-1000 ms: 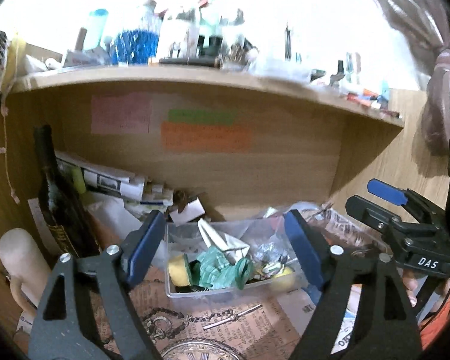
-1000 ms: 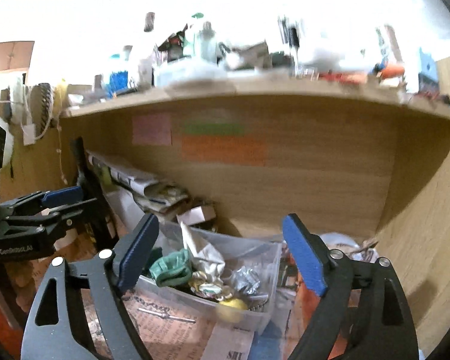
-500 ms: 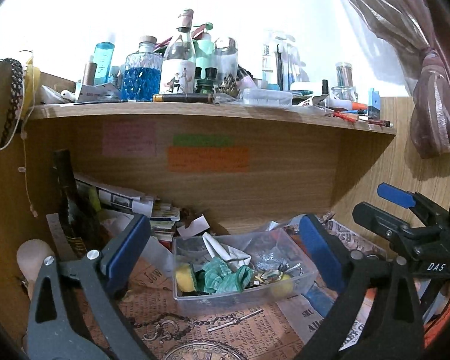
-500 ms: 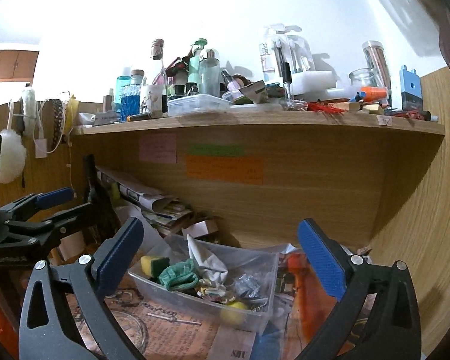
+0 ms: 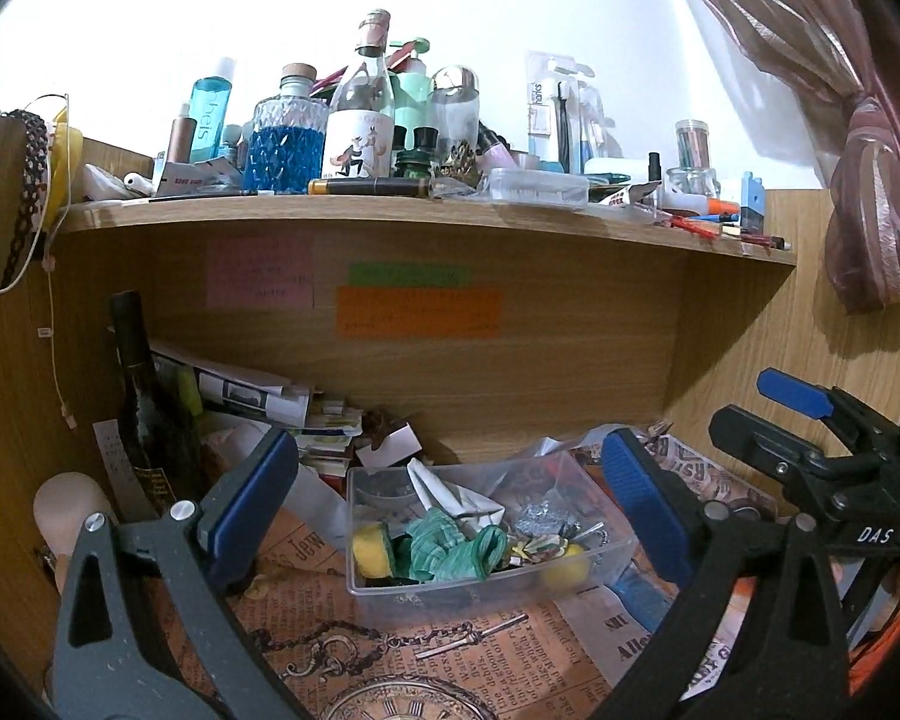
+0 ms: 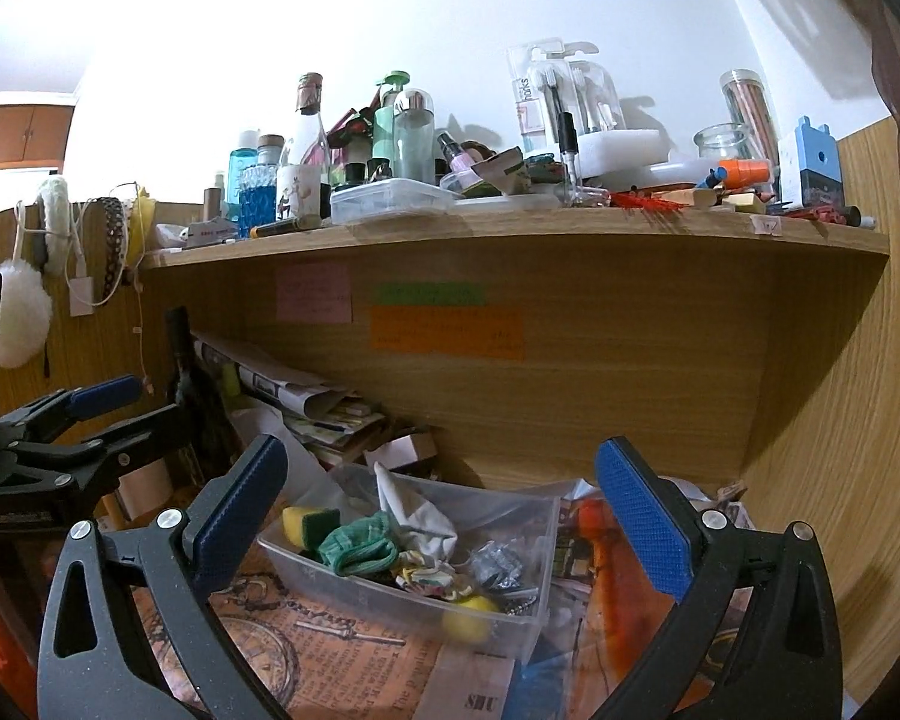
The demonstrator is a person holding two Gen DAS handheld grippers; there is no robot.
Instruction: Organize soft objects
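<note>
A clear plastic bin [image 5: 615, 546] [image 6: 546, 540] stands on the desk under a shelf. In it lie a green cloth [image 5: 450, 546] [image 6: 357, 546], a yellow-green sponge [image 5: 369, 549] [image 6: 309, 522], a white cloth [image 5: 450, 492] [image 6: 414, 510], a yellow ball [image 5: 564, 564] [image 6: 468, 618] and small metal bits. My left gripper [image 5: 450, 492] is open and empty, back from the bin. My right gripper [image 6: 441, 492] is open and empty, also back from the bin. Each gripper shows at the edge of the other's view.
A printed newspaper-style mat [image 5: 390, 648] covers the desk. A dark bottle [image 5: 144, 408] and stacked papers [image 5: 258, 396] stand at back left. The wooden shelf [image 5: 390, 210] above carries several bottles. Sticky notes [image 5: 417, 312] are on the back panel. A curtain [image 5: 870, 180] hangs at right.
Both grippers have drawn back and tilted up from the bin, so more of the shelf shows. Both stay open and empty. The bin's contents have not moved.
</note>
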